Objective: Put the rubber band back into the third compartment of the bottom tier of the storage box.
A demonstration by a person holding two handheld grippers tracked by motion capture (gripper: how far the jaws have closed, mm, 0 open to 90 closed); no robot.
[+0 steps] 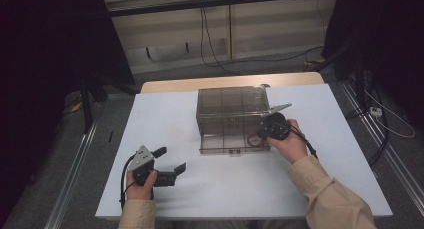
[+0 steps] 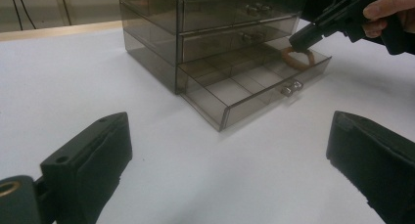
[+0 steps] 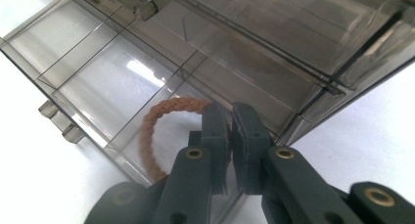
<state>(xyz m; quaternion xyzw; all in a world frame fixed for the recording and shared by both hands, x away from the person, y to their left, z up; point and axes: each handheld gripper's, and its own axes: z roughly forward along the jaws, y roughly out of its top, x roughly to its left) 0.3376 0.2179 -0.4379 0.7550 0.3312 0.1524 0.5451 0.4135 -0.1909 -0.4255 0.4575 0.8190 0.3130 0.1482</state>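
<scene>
A smoky clear drawer cabinet (image 1: pixel 229 108) stands mid-table with its bottom drawer (image 1: pixel 225 145) pulled out. My right gripper (image 1: pixel 257 136) reaches into the drawer's right end, shut on a brown braided ring (image 3: pixel 155 115). In the right gripper view the jaws (image 3: pixel 230 111) pinch the ring's far side, and the loop hangs over a divided compartment (image 3: pixel 112 82). From the left gripper view the ring (image 2: pixel 295 61) sits just under the right gripper's tip (image 2: pixel 299 40), above the open drawer (image 2: pixel 254 82). My left gripper (image 1: pixel 171 159) rests at the table's front left, open and holding nothing (image 2: pixel 230 150).
The white table top (image 1: pixel 320 154) has bare room on both sides of the cabinet. The two upper drawers (image 2: pixel 235 16) are closed. The open drawer's small handle (image 2: pixel 291 88) faces the front edge. Cables and dark stands sit on the floor beyond the table.
</scene>
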